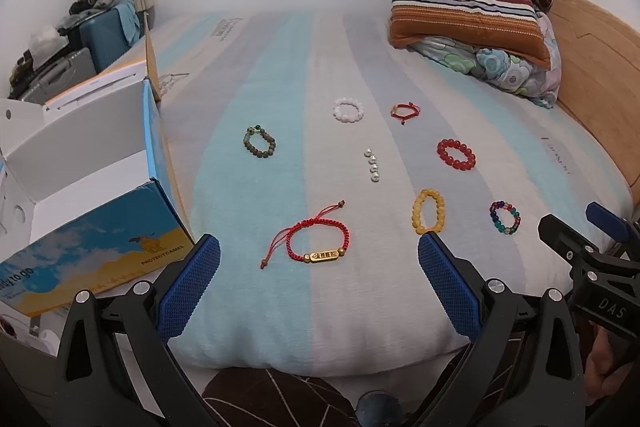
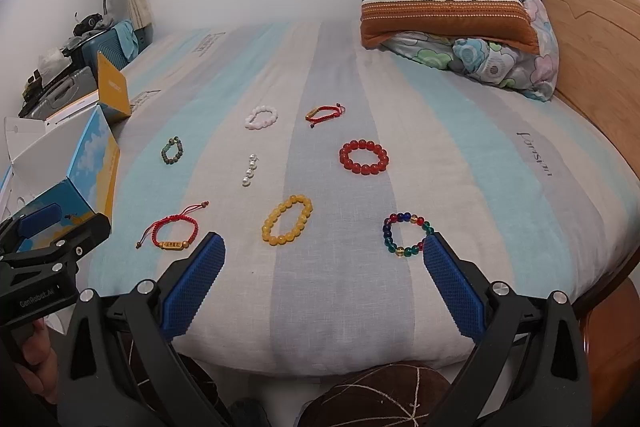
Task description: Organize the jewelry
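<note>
Jewelry lies scattered on the bed [image 1: 280, 307], none yet in the open box [image 1: 92, 187] off to the left claw's left. Left claw [image 1: 319, 259], spread wide and holding nothing, frames the red cord bracelet [image 1: 320, 241] just ahead between its tips, gold bar crosswise to the fingers. Right claw [image 2: 324, 255], likewise released, has the yellow bead bracelet [image 2: 287, 220] just ahead and the multicolour bead bracelet [image 2: 407, 235] at its right tip. The left seems nearer a first pick.
</note>
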